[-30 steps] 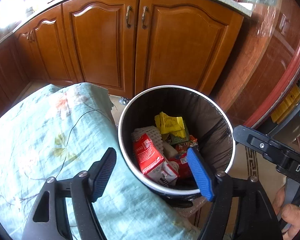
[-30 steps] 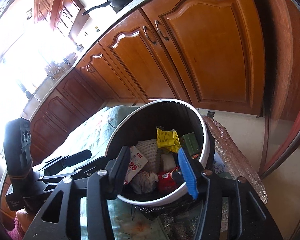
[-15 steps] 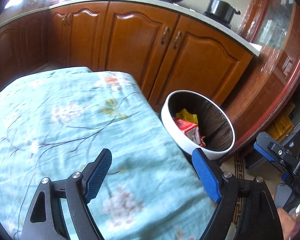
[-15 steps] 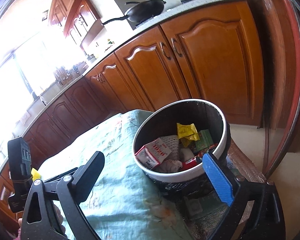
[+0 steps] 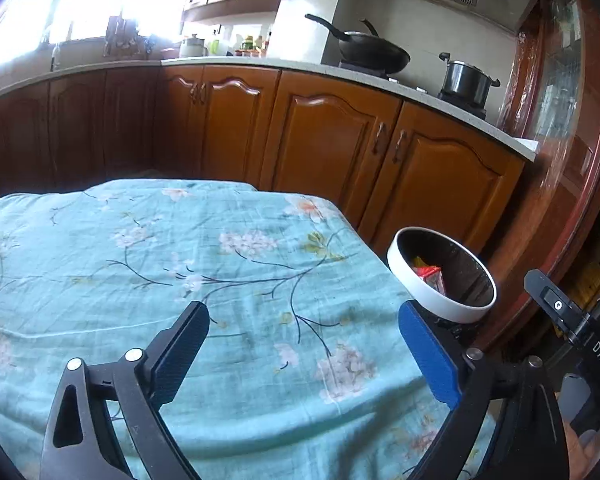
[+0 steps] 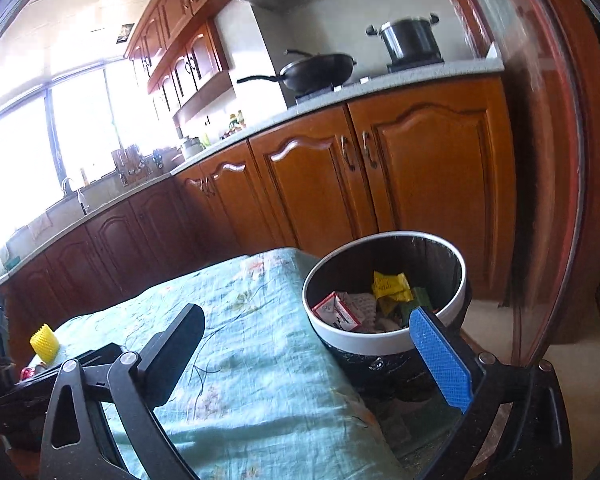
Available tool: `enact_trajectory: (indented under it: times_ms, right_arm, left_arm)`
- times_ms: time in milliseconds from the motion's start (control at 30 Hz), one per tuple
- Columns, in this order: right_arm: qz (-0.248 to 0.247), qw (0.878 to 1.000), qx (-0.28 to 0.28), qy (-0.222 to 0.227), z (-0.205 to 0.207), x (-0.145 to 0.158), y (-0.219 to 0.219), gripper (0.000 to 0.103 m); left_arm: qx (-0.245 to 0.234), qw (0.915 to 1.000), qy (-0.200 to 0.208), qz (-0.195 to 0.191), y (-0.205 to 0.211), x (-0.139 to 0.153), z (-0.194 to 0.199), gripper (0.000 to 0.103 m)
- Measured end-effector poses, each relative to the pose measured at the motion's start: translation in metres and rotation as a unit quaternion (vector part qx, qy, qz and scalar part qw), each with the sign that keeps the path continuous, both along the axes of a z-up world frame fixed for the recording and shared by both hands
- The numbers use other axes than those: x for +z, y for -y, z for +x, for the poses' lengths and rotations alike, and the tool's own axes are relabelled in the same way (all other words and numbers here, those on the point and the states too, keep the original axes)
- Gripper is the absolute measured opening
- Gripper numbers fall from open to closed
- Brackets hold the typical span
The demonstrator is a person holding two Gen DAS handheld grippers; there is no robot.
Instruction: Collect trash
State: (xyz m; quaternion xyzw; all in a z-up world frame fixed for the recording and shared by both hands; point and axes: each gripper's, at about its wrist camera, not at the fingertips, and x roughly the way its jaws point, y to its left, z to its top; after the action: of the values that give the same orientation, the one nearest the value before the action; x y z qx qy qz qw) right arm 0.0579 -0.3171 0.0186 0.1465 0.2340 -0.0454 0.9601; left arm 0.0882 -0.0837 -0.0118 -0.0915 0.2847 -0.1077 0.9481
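Teal cloth almost bare, both tools empty, bin filling

Left wrist view: the left tool (image 5: 304,354), whose jaws have just been opening, stands wide with nothing between them above the flowered cloth (image 5: 204,264) on the surface; the trash bin (image 5: 440,276) sits ahead and to its right, past the cloth's edge. Right wrist view: the right tool (image 6: 308,354) also gapes empty, the bin just ahead of its blue finger, with a red carton (image 6: 336,312) and yellow wrapper (image 6: 390,286) inside. Only this view shows a yellow ribbed piece (image 6: 45,341) far to its left, possibly foam netting. For the next pickup, I judge it best to approach that piece low with jaws wide.
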Motion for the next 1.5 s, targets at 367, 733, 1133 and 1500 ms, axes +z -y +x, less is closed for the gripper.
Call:
enact_trajectory:
  times_ms: [367, 733, 1133, 1500]
  right_arm:
    - [-0.089, 0.994, 0.006, 0.058, -0.014, 0.020, -0.036, 0.103]
    - [-0.121, 0.992, 0.002, 0.041, -0.014, 0.000, -0.050, 0.103]
    - [-0.122, 0.992, 0.005, 0.018, -0.010, -0.007, -0.051, 0.103]
    - [-0.114, 0.993, 0.010, 0.025, -0.013, -0.005, -0.050, 0.103]
  left_arm:
    - [0.056, 0.9942, 0.078, 0.049, -0.002, 0.001, -0.041, 0.102]
    - [0.071, 0.9890, 0.096, 0.087, 0.002, -0.016, -0.043, 0.102]
    - [0.071, 0.9867, 0.101, 0.106, 0.002, -0.019, -0.040, 0.102]
    - [0.066, 0.9861, 0.108, 0.108, -0.003, -0.021, -0.040, 0.102]
